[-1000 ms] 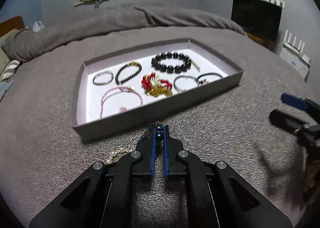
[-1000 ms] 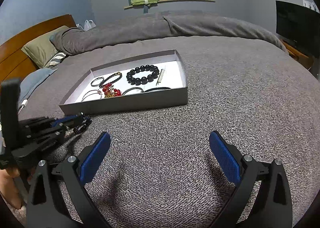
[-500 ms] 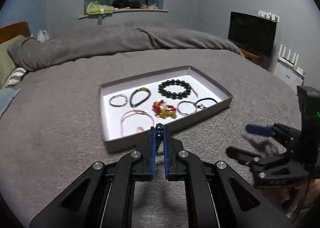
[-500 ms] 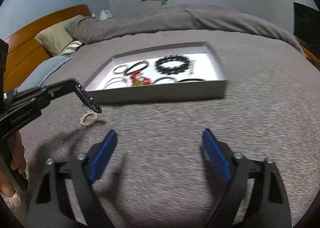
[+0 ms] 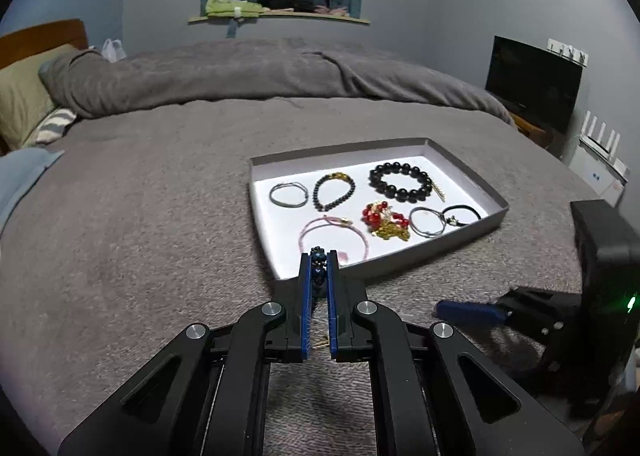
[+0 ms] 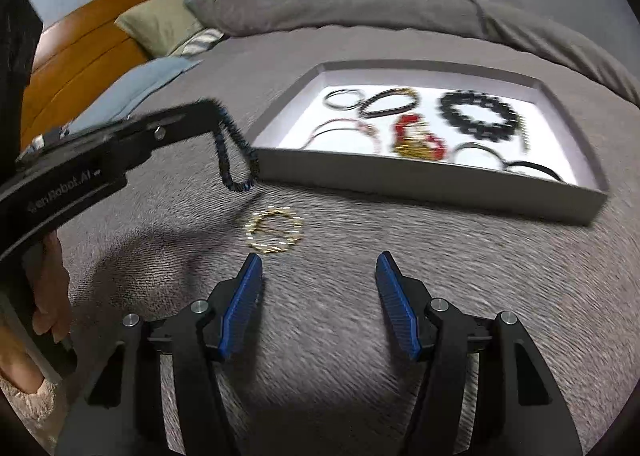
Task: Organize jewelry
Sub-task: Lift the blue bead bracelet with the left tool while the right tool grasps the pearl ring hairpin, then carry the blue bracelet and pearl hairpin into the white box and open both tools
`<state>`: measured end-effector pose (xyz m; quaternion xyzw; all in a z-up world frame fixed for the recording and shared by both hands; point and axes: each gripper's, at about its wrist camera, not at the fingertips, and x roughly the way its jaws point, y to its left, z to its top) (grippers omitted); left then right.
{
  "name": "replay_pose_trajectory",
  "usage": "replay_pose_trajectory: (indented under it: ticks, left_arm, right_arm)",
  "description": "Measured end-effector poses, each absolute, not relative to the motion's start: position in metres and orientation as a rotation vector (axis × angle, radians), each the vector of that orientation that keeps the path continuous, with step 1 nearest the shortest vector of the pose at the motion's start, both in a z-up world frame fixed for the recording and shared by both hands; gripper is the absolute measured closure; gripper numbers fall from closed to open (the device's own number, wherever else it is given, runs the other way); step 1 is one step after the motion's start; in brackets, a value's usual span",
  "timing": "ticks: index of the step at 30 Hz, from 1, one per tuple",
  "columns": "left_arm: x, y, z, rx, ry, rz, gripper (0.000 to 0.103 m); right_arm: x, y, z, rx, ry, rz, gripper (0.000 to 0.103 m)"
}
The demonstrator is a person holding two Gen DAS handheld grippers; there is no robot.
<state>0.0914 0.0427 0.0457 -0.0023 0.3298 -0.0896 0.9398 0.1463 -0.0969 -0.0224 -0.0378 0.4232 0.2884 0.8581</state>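
My left gripper [image 5: 319, 256] is shut on a dark blue beaded bracelet [image 5: 318, 264]. In the right wrist view the bracelet [image 6: 234, 159] hangs from it in the air, left of the grey tray [image 6: 424, 191]. The tray [image 5: 404, 262] has a white floor and holds several bracelets, among them a black bead one [image 5: 400, 180], a red and gold one [image 5: 386, 220] and a pink one [image 5: 332, 230]. A gold bead bracelet [image 6: 275, 229] lies on the grey blanket just ahead of my open, empty right gripper [image 6: 320, 268].
The tray sits on a wide bed with a grey blanket [image 5: 140, 215]. Pillows [image 6: 168, 19] and a wooden headboard [image 6: 80, 55] are to the left. A black screen [image 5: 534, 81] stands at the right. My right gripper shows at lower right in the left wrist view [image 5: 472, 314].
My left gripper has lifted the dark blue bracelet off the blanket and risen. My right gripper has moved left toward the gold bracelet and narrowed its opening.
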Motion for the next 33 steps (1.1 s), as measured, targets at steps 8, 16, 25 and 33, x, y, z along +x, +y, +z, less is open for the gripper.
replay_pose_trajectory:
  ticks: [8,16,25,33]
  left_arm:
    - [0.096,0.054,0.045,-0.026,0.678,-0.17,0.095]
    - [0.098,0.053,0.041,-0.026,0.691,-0.176,0.095]
    - [0.098,0.049,0.04,-0.015,0.69,-0.181,0.095]
    - [0.097,0.046,0.039,-0.006,0.692,-0.187,0.095]
  right_arm:
    - [0.154,-0.062,-0.025,-0.158,0.907,0.633,0.043]
    - [0.159,-0.051,-0.033,-0.21,0.91,0.626,0.065]
    - [0.151,-0.078,-0.017,-0.164,0.864,0.587,0.065]
    - [0.147,-0.118,-0.004,-0.123,0.833,0.539,0.065]
